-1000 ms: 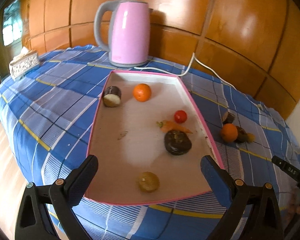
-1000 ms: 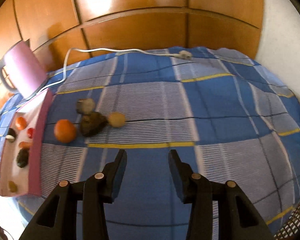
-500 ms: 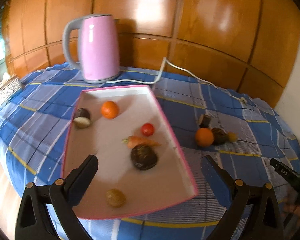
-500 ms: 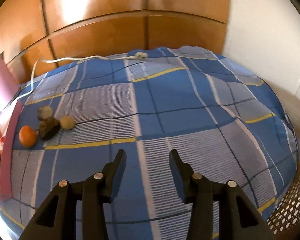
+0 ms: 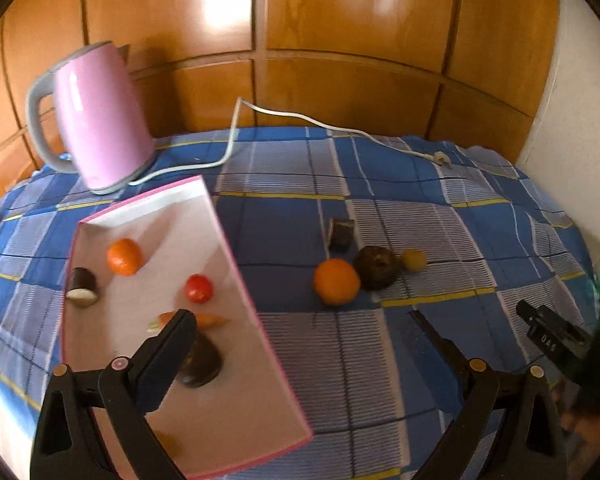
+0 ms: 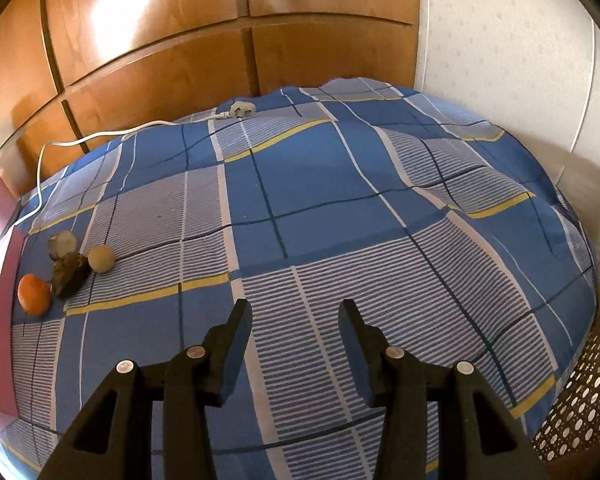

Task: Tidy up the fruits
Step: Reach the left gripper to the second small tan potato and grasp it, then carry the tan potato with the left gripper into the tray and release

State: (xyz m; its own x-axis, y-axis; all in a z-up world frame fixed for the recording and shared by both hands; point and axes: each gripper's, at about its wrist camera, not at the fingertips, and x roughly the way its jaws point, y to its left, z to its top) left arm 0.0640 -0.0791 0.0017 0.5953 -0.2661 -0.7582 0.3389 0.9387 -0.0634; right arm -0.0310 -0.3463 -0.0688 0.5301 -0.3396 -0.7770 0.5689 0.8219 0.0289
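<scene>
Left wrist view now swung off the pink tray [image 5: 260,320] toward the loose orange [image 5: 336,281] on the cloth, left gripper [image 5: 300,336] spread wide and empty, right gripper [image 6: 294,320] part-open, holding nothing.

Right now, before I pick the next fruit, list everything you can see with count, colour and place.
tray: 1, pink-rimmed, white inside, left on cloth
orange in tray: 1, orange, far end
cut dark piece in tray: 1, left wall
tomato: 1, red, mid tray
carrot: 1, orange, mid tray
dark fruit in tray: 1, partly hidden
loose orange: 1, on cloth
loose dark fruit: 1, beside it
small yellowish fruit: 1
cut dark piece on cloth: 1
kettle: 1, pink, behind tray
cord: 1, white
tablecloth: blue plaid
left gripper: open, empty
right gripper: open, empty
</scene>
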